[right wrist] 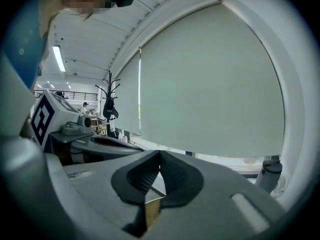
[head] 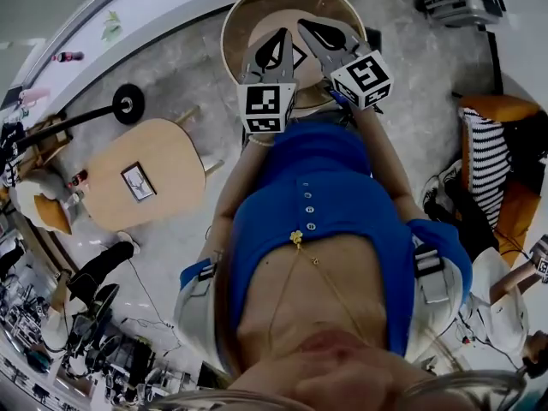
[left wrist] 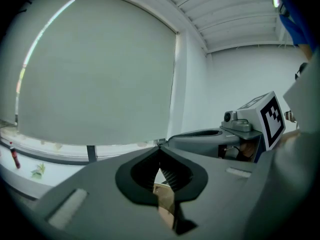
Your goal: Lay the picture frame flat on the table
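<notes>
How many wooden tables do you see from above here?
2. One round wooden table is at the top of the head view, ahead of the person; the other wooden table stands at left, a picture frame lying flat on it. More may be hidden behind the person.

Setting: a large open workroom of the lab or studio type, furnished partly like a home.

Evidence:
- Tall windows sit behind white roller blinds (left wrist: 100, 74).
- The white ribbed ceiling has strip lights (right wrist: 58, 58).
- Far left are a railed gallery (right wrist: 65, 95) and a coat stand (right wrist: 109, 101).
- The grey stone-look floor (head: 184, 67) carries a round wooden table (head: 235, 24), with a second wooden table (head: 175, 157) to its left.
- Also on the floor are a black floor lamp (head: 128, 104), an equipment case (head: 462, 2) far right, loose cables (head: 141, 291), and packed gear (head: 51, 349) near left.
</notes>
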